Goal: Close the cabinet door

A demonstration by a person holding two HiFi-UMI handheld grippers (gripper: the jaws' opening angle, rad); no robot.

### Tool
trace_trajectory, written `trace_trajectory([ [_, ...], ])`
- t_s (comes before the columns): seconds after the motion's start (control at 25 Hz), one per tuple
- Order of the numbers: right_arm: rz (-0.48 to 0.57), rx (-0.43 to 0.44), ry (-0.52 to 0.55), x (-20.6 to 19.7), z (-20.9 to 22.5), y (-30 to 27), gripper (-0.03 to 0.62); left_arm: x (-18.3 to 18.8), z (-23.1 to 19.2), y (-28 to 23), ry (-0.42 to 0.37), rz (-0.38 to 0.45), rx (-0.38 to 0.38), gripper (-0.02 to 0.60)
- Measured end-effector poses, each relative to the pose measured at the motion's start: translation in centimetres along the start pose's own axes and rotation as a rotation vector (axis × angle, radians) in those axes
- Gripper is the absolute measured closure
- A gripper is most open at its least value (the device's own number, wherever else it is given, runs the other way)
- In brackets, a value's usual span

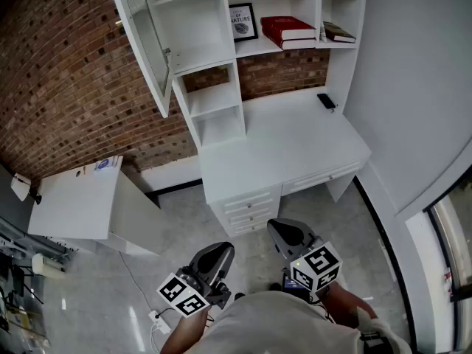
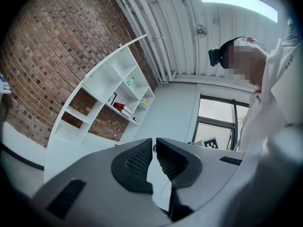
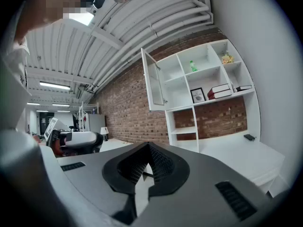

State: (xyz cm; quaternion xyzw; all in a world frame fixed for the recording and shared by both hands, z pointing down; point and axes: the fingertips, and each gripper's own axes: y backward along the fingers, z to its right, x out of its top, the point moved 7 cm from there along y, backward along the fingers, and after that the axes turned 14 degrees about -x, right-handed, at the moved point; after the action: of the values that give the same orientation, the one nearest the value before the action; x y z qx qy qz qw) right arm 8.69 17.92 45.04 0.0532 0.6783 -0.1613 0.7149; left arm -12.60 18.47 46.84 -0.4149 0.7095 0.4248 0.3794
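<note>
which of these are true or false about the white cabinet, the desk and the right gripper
1. The white-framed cabinet door stands open. True.
2. The red hardcover book lies on the white desk top. False: it lies on a shelf above the desk.
3. The right gripper grips the door. False: its jaws are together on nothing, away from the cabinet.
4. A small flat black object lies on the desk top. True.

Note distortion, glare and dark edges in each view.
Head view: even light, brick wall bows. Left gripper view: fisheye curves the shelves, ceiling light glares, corners black. Right gripper view: ceiling beams curve, corners black too.
</note>
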Motion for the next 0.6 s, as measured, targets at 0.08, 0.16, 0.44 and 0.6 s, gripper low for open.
trace_trajectory([
  [0.08, -0.002, -0.001, -0.002, 0.0, 0.1, 0.0, 0.568, 0.0, 0.0, -0.3, 0.001, -0.001, -0.003, 0.548],
  [0.16, -0.005, -0.001, -0.004, -0.1, 0.3, -0.1, 0.568, -0.1, 0.0, -0.5, 0.004, -0.004, -0.004, 0.548],
  [0.44, -0.017, 0.012, -0.010, -0.5, 1.3, -0.8, 0.568, -0.6, -0.4, -1.2, 0.006, -0.012, 0.015, 0.548],
  [0.6, -0.032, 0.027, -0.052, -0.7, 2.3, -1.3, 0.568, -0.8, -0.7, -1.9, 0.006, -0.014, 0.026, 0.548],
])
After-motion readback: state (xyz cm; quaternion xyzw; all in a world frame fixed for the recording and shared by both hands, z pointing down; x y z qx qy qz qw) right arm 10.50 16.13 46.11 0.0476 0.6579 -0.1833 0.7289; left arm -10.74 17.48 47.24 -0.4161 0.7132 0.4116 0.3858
